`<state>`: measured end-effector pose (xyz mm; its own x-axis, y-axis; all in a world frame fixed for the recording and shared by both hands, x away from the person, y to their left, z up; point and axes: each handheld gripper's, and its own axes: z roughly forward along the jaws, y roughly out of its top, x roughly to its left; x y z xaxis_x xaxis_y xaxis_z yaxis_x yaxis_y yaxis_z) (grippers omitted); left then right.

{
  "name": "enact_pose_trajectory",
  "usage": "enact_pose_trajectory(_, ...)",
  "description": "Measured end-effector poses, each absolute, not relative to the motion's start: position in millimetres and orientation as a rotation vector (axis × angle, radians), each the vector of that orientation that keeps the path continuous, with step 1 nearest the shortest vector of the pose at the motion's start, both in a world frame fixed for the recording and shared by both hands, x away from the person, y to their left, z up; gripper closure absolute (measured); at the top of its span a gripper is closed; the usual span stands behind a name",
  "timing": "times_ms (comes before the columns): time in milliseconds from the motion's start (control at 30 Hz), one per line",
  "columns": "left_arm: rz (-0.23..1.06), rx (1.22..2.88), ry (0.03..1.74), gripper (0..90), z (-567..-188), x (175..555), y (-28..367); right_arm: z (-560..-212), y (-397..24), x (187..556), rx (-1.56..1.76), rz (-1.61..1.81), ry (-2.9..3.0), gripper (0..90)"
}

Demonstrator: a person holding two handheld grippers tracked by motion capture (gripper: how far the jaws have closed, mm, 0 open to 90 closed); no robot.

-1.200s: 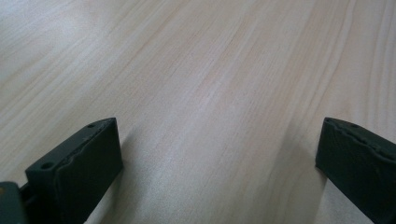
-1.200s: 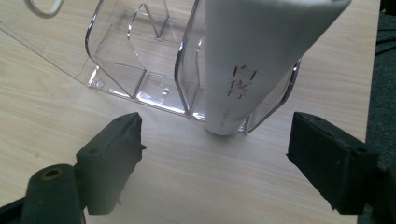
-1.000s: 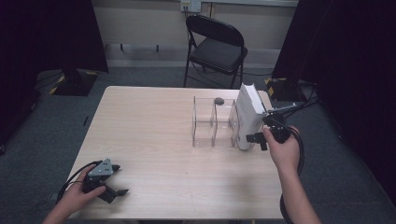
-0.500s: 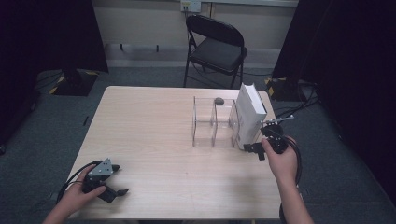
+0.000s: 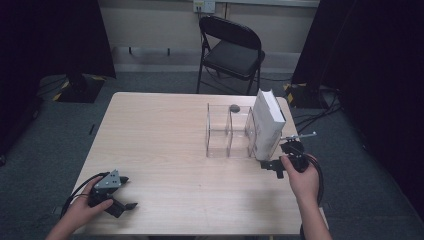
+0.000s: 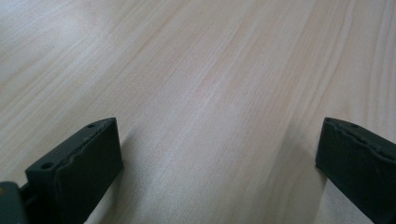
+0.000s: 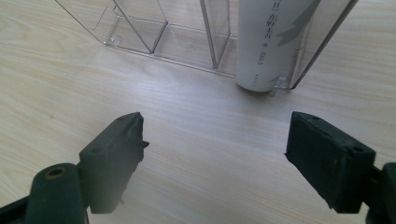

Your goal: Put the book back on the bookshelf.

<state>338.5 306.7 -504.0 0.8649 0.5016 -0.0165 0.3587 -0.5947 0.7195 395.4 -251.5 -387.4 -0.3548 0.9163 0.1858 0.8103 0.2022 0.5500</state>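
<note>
A white book (image 5: 267,122) stands upright in the right-hand slot of a clear plastic divider rack (image 5: 227,132) on the wooden table (image 5: 165,135). In the right gripper view the book's spine (image 7: 273,42) rests inside the rack (image 7: 159,32), a little beyond the jaws. My right gripper (image 5: 270,165) is open and empty, low over the table just in front of the book. Near the front left corner, my left gripper (image 5: 125,202) rests open on the table, with bare wood between its fingers (image 6: 88,163).
A small dark object (image 5: 234,107) lies behind the rack. A black folding chair (image 5: 232,52) stands beyond the far edge. Cables (image 5: 315,117) trail off the table's right side. Dark curtains flank the room.
My right gripper has let the book stand in the rack and drawn back toward the front and down. The left gripper has stayed in place.
</note>
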Motion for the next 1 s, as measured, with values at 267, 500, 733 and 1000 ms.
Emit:
enact_pose_trajectory(267,0.24,2.267,0.618,0.0,-504.0,338.5,306.6,-395.2,-242.5,391.3,1.649,0.865,2.326,18.5)
enact_pose_trajectory(500,0.241,2.267,0.618,0.0,-504.1,338.5,306.6,-400.9,-236.7,389.7,1.624,0.842,2.353,19.2)
enact_pose_trajectory(733,0.241,2.267,0.618,0.0,-504.0,338.5,306.6,-408.4,-230.0,386.5,1.6,0.854,2.382,19.4)
enact_pose_trajectory(1000,0.24,2.268,0.619,0.0,-504.0,338.5,306.7,-420.4,-216.5,382.7,1.58,0.871,2.418,19.8)
